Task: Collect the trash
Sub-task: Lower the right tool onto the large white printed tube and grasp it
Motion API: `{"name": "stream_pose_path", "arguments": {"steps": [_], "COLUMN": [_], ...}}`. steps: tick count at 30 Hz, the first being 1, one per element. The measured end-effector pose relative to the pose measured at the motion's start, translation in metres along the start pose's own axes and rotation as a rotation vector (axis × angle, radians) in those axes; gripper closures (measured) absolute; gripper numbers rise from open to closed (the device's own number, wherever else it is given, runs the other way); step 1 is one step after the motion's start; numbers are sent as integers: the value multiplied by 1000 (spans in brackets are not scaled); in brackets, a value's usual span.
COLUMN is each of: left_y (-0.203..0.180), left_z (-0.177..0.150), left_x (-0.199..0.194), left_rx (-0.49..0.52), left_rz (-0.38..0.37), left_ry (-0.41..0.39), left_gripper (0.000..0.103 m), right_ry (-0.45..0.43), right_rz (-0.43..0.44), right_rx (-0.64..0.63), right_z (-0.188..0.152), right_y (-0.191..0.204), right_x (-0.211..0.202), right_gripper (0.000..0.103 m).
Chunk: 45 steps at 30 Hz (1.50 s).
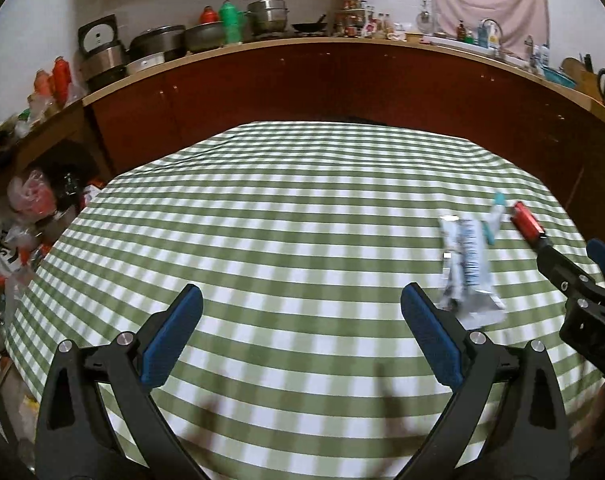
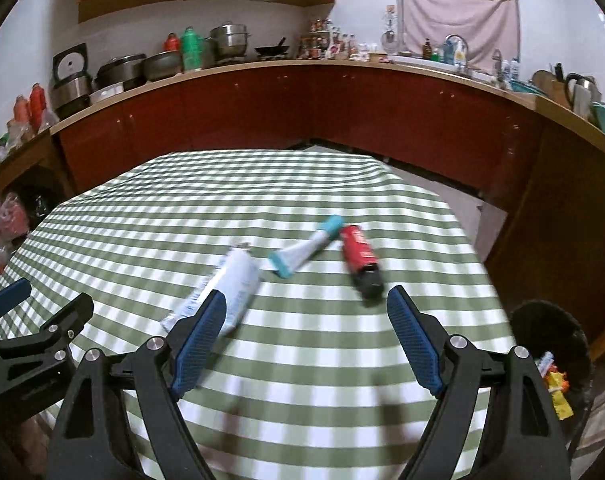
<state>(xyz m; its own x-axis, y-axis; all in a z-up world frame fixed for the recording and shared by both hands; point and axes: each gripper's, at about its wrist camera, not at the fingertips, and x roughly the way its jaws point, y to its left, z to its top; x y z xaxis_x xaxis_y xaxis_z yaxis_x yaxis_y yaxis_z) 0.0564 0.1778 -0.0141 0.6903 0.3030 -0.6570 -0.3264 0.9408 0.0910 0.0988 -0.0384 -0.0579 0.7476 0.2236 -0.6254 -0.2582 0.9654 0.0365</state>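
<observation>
Three pieces of trash lie on the green-and-white checked tablecloth [image 2: 302, 360]. In the right wrist view a crumpled white-and-blue wrapper [image 2: 232, 286] sits at about ten o'clock of the picture's centre, a white tube with a teal cap [image 2: 306, 248] at twelve o'clock, and a small red bottle with dark contents [image 2: 360, 264] at one o'clock, its top end touching or just beside the tube's cap. The wrapper and tube are near each other, though blur hides whether they touch.

The right gripper [image 2: 306, 336] hangs over the cloth with its jaws spread wide and nothing between them; its left pad overlaps the wrapper's near end in the picture, but contact cannot be confirmed. The left gripper [image 1: 302, 336] is likewise wide open and empty, with the wrapper just off its right finger at two o'clock.

The wrapper looks light, thin and limp, so it will likely crumple; a pinch across its bunched middle should hold. The tube seems soft and flattened, best taken across its body. The bottle looks rigid, rounded and prone to roll, so a grip across its width suits it.

A dark bin [image 2: 550, 344] holding colourful scraps stands at four o'clock beside the table.

Printing on the wrapper and bottle label is too blurred to read.
</observation>
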Motion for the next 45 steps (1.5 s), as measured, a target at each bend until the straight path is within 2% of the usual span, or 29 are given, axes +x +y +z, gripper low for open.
{"name": "stream_pose_path", "arguments": {"steps": [7, 15, 18, 23, 30, 34, 45], "left_y": [27, 33, 34, 31, 24, 26, 33], "left_z": [-1, 0, 1, 3, 5, 6, 10], "left_x": [10, 21, 25, 27, 26, 26, 27], "left_rx": [-31, -32, -33, -28, -19, -28, -42], "left_rz": [28, 18, 11, 10, 0, 7, 17], "left_ry": [17, 28, 33, 32, 25, 21, 20], "left_gripper": [6, 6, 6, 6, 6, 6, 6], "right_ry": [58, 114, 117, 132, 136, 136, 134], "right_rz": [23, 2, -1, 25, 19, -15, 13], "right_rx": [-25, -36, -26, -9, -15, -13, 19], "right_z": [6, 4, 4, 4, 3, 4, 1], "right_y": [28, 31, 29, 29, 31, 23, 20], "right_x": [26, 42, 42, 42, 41, 36, 31], "right_gripper": [23, 23, 24, 34, 34, 34, 34]}}
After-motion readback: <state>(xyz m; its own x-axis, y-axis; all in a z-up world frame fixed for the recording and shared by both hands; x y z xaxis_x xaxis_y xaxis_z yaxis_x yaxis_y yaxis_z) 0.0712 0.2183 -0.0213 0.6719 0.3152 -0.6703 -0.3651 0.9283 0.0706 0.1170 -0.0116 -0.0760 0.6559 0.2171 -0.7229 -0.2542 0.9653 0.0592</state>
